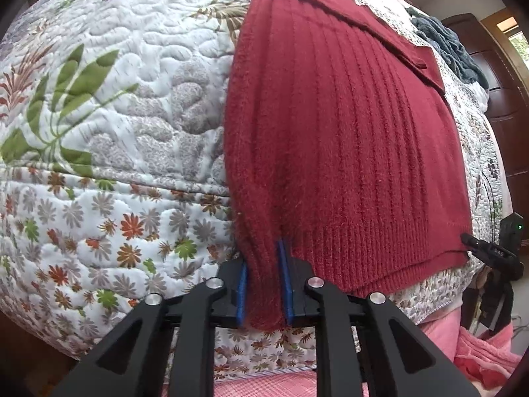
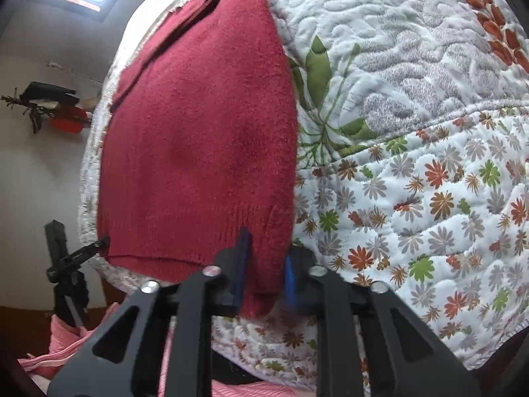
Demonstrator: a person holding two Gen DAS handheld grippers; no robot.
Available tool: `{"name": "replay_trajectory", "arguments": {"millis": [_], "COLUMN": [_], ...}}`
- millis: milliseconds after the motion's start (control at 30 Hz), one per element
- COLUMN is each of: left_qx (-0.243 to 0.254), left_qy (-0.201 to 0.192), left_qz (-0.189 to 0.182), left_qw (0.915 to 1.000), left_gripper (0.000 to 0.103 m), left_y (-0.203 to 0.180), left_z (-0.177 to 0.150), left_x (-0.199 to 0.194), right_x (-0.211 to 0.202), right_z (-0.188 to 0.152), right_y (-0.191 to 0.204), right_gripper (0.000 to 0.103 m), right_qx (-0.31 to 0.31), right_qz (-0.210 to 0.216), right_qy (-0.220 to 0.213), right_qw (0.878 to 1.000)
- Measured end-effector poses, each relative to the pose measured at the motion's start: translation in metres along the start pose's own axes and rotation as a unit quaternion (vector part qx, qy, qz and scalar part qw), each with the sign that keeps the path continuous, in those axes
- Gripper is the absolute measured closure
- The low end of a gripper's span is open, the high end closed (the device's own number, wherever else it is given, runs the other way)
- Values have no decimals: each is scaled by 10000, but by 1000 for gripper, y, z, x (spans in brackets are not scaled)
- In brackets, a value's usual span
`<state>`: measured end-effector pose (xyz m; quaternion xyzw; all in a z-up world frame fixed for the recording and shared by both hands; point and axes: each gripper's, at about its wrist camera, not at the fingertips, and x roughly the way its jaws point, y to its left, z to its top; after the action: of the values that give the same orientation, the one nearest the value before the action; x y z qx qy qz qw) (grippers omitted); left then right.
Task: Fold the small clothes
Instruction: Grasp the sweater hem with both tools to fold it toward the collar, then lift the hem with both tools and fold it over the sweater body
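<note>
A red sweater (image 1: 337, 139) lies spread on the bed's floral quilt (image 1: 109, 106), its ribbed hem at the near edge. The left claw (image 1: 264, 284) grasps the hem's left corner between its blue pads (image 1: 285, 278); the right claw (image 2: 264, 281) grips the corner at the other side (each claw's black tip shows at the far hem corner in the other's view). A sleeve (image 1: 390, 33) is folded across the upper body. Further up the bed sits a grey-blue towel (image 1: 446, 49), beside a dark wooden door (image 1: 502, 99). Pink cloth (image 1: 479, 347) is bunched below the bed's edge, near the claws. Nothing blocks the sweater.
</note>
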<state>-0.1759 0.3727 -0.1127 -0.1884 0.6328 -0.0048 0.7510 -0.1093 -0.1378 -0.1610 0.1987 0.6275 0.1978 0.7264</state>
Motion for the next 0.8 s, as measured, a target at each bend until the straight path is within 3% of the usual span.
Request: {"name": "replay_trajectory", "arguments": {"millis": [33,100,333,567,800], "left_qx": [-6,0,-192,-339,-468], "left_qy": [-31,-123,-636,-1050,-1159], "left_qz": [-32,-96,-746,-791,-756], "left_qw": [10000,9999,9950,9907,9893], "left_gripper": [94,96,97,97,97], "left_y": [-1,-6,-9,-2,1], "left_z": [0,2,24,72,123], "left_x": [-3,-9,-45,-60,-41], "right_x": [-5,-15,-46,-58,-36], "right_z": [1,4,33,81,135], "right_y": [-1,2,16,17,14], "right_gripper": [98,98,98,98,98], "right_qx": [-2,-10,28,207,449], "right_qz": [84,448,1111,1184,1154], "right_qy": [-31,-98,-405,-582,-414], "right_qw": [10000,9989,9930,9910,9914]}}
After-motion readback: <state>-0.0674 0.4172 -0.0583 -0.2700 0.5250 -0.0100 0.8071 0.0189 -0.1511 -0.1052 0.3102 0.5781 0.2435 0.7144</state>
